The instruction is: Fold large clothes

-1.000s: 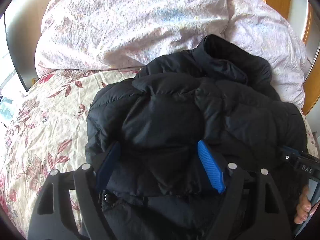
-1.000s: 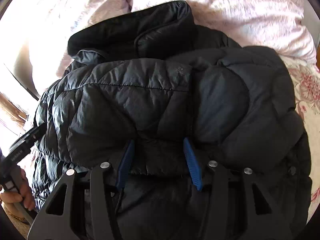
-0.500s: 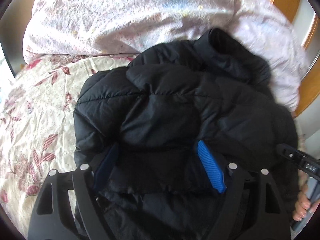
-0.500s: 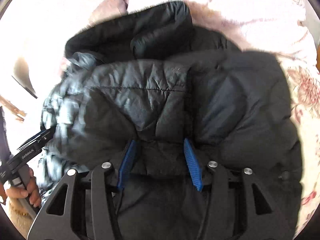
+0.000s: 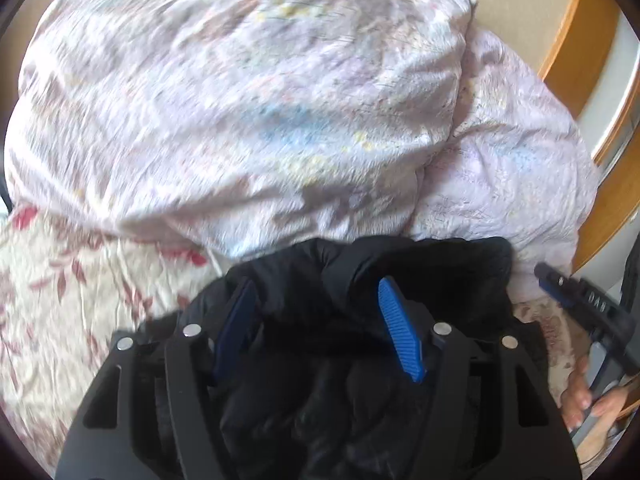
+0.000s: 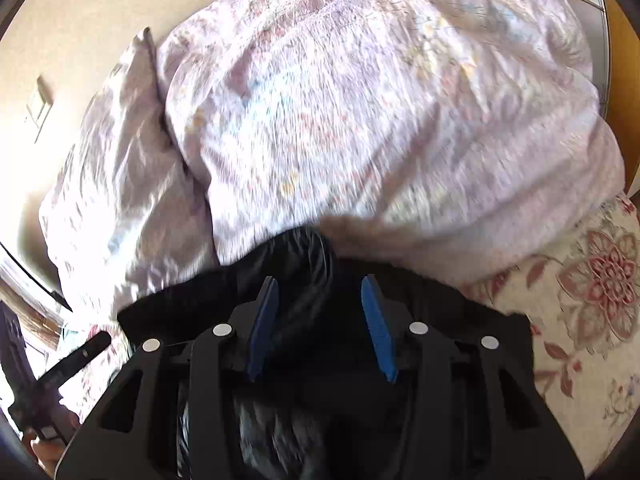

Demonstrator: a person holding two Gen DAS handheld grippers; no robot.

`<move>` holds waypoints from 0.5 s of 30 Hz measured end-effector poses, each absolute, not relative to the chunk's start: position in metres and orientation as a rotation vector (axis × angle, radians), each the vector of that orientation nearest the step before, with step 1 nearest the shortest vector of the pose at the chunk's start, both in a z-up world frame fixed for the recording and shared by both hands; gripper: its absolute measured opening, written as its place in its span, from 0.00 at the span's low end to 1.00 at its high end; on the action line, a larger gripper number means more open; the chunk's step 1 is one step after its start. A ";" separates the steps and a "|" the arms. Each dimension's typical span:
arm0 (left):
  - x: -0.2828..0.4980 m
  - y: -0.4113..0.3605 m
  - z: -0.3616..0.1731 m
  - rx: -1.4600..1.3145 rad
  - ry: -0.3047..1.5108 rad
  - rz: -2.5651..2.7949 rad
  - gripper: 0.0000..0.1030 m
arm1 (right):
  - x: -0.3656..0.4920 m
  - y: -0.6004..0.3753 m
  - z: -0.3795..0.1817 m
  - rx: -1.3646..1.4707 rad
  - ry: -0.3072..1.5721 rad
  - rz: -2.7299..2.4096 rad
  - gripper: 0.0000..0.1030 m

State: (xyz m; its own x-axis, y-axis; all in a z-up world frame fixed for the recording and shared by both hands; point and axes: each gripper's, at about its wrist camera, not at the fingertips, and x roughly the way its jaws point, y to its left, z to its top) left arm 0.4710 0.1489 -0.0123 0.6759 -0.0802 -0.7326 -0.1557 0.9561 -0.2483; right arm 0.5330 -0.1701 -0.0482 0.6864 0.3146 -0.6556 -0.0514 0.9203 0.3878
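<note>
Both grippers grasp the black jacket [image 5: 360, 276], jaws closing on its bunched fabric: the left gripper [image 5: 320, 320] and the right gripper [image 6: 320, 320]. The jacket hangs just before the duvet [image 5: 240, 100], over the floral sheet [image 5: 60, 300]

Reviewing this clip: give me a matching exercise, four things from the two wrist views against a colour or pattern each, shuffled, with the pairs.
Things:
1. puffer jacket
2. duvet
3. bed sheet
4. left gripper pads

Descriptions:
A. ribbed blue
B. cream with red flowers and leaves
C. black, quilted
D. pale lilac, faint print

Pairs: 1-C, 2-D, 3-B, 4-A
</note>
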 end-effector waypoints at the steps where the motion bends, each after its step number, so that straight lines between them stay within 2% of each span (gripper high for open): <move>1: 0.480 0.145 -0.014 -0.270 0.841 0.047 0.62 | 0.543 -0.166 -0.051 0.346 0.808 0.197 0.44; 5: 0.496 0.138 -0.026 -0.201 0.884 0.044 0.57 | 0.572 -0.155 -0.064 0.320 0.858 0.191 0.40; 7: 0.503 0.137 -0.032 -0.199 0.894 0.024 0.49 | 0.581 -0.153 -0.069 0.319 0.865 0.191 0.36; 9: 0.509 0.133 -0.037 -0.194 0.899 0.007 0.36 | 0.587 -0.151 -0.073 0.311 0.867 0.180 0.31; 12: 0.514 0.125 -0.042 -0.160 0.890 0.005 0.18 | 0.592 -0.146 -0.079 0.294 0.882 0.168 0.11; 15: 0.515 0.123 -0.041 -0.157 0.872 0.019 0.12 | 0.580 -0.147 -0.075 0.305 0.841 0.193 0.05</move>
